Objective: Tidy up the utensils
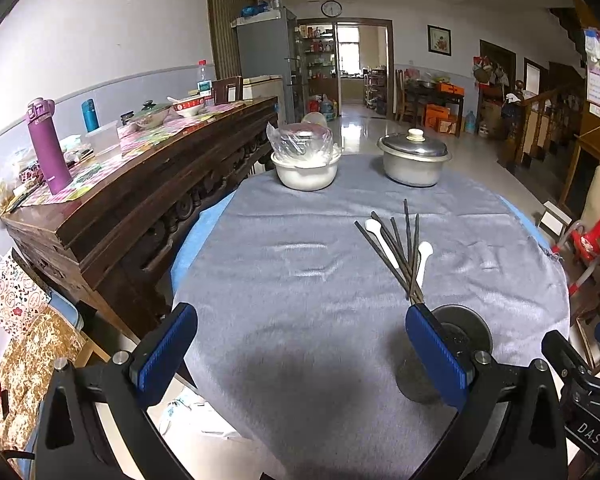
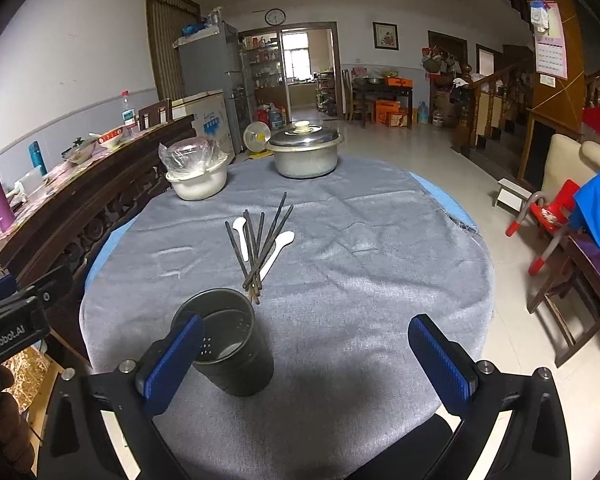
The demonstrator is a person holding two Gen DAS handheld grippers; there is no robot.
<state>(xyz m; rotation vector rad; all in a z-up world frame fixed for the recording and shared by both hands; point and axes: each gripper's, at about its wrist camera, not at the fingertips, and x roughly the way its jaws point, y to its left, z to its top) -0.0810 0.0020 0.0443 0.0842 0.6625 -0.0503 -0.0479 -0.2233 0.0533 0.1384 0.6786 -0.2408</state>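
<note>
Several dark chopsticks (image 1: 404, 256) (image 2: 260, 244) lie fanned out on the grey tablecloth (image 1: 300, 280) (image 2: 360, 272), with two white spoons (image 1: 376, 236) (image 2: 278, 250) among them. A dark cylindrical utensil holder (image 2: 230, 344) (image 1: 452, 340) stands upright and empty just in front of the pile. My left gripper (image 1: 300, 344) is open above the near edge of the table, the holder right behind its right finger (image 1: 436, 352). My right gripper (image 2: 306, 356) is open too, its left finger (image 2: 176, 360) in front of the holder.
A white bowl with a plastic-wrapped dish (image 1: 305, 160) (image 2: 198, 172) and a lidded metal pot (image 1: 414, 160) (image 2: 306, 152) stand at the far side of the table. A long wooden sideboard (image 1: 140, 200) with a purple bottle (image 1: 48, 148) runs along the left. Chairs (image 2: 552, 216) stand at right.
</note>
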